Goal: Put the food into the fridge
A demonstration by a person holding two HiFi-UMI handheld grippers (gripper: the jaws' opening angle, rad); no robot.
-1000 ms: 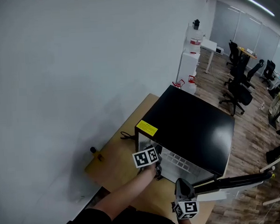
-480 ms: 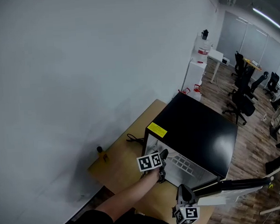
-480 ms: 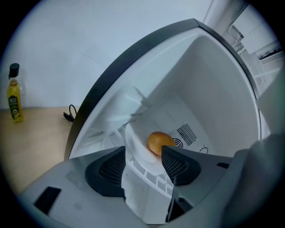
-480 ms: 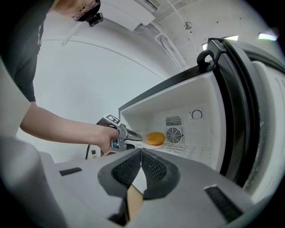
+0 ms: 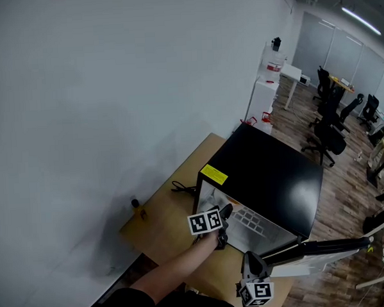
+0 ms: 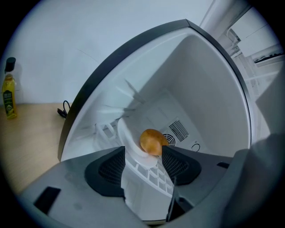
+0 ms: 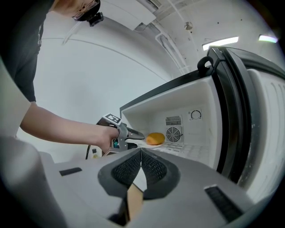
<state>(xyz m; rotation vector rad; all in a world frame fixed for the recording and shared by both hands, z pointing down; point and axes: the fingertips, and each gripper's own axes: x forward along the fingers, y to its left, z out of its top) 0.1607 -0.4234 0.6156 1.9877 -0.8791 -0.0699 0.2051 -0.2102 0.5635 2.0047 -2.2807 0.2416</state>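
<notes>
A small black fridge (image 5: 263, 171) stands on the wooden table (image 5: 163, 222) with its door (image 5: 312, 247) swung open. Inside, an orange-brown bun (image 6: 151, 141) lies on a white plate (image 6: 133, 149) that rests on the wire shelf (image 6: 147, 178). My left gripper (image 6: 143, 153) is at the fridge mouth. Its jaws are opening, with the plate's near rim between them and the pads clear of it. The right gripper view shows the left gripper (image 7: 133, 136) beside the bun (image 7: 155, 138). My right gripper (image 7: 141, 153) is shut and holds nothing, low in front of the open fridge.
A small yellow oil bottle (image 6: 8, 95) stands on the table by the wall, left of the fridge. A black cable (image 6: 63, 109) lies beside the fridge. The open door (image 7: 240, 111) is on my right. Office chairs (image 5: 328, 126) and desks stand farther off.
The head view has shifted slightly. My left gripper stays at the fridge opening and my right gripper stays low by the door.
</notes>
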